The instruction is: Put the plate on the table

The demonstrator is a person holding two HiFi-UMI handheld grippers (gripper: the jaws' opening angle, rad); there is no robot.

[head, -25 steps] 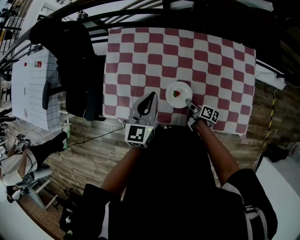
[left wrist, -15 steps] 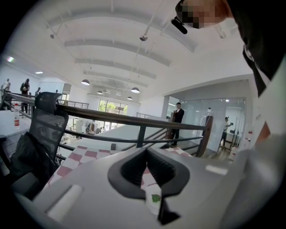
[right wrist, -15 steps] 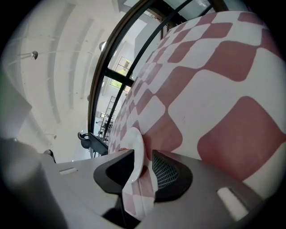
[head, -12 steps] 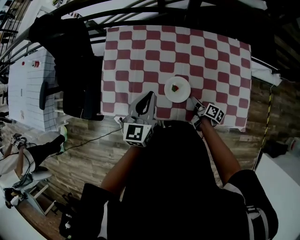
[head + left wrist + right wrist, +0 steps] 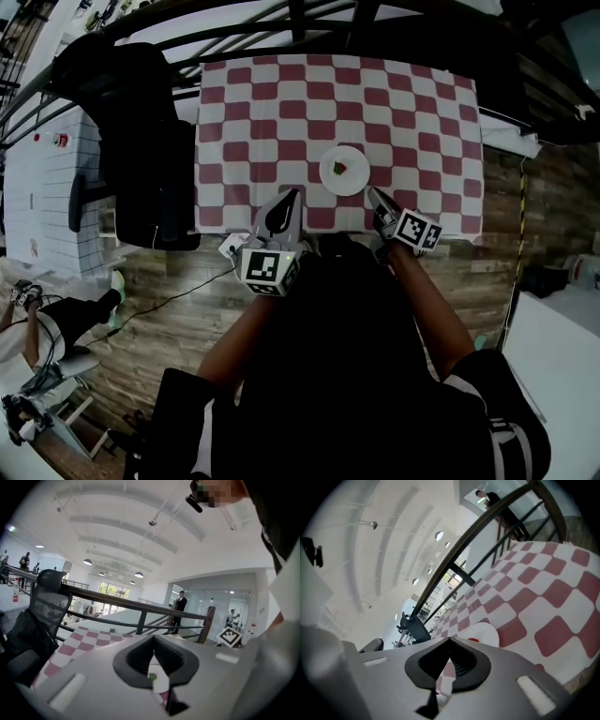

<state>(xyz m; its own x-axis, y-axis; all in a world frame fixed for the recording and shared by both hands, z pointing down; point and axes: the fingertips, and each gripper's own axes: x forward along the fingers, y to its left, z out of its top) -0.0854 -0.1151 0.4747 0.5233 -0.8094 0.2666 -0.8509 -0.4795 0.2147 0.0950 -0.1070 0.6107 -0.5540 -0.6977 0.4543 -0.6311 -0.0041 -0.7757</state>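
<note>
The plate (image 5: 344,172) is a round, smooth white disc, lying flat on the bench (image 5: 431,122) in the lower middle of the head view, close to the bench's near edge. Being round, it has no long axis and points no particular way; its face is turned up. A small red piece with a spot of green (image 5: 339,170) sits near its middle.

A cloth (image 5: 253,103) of red and white squares covers the bench, lies smooth and hangs over the near edge.

The right gripper (image 5: 372,193) is just to the lower right of the plate, apart from it, with its grey jaws clenched tip to tip on nothing. The left gripper (image 5: 292,193) is at the lower left of the plate, also apart from it, and its jaws are likewise pressed together and empty. The black pads inside both pairs of jaws are ribbed.

A black mesh-backed chair (image 5: 141,122) stands at the upper left, a dark metal railing (image 5: 309,28) runs along the top, and the floor (image 5: 187,272) is of wood planks.
</note>
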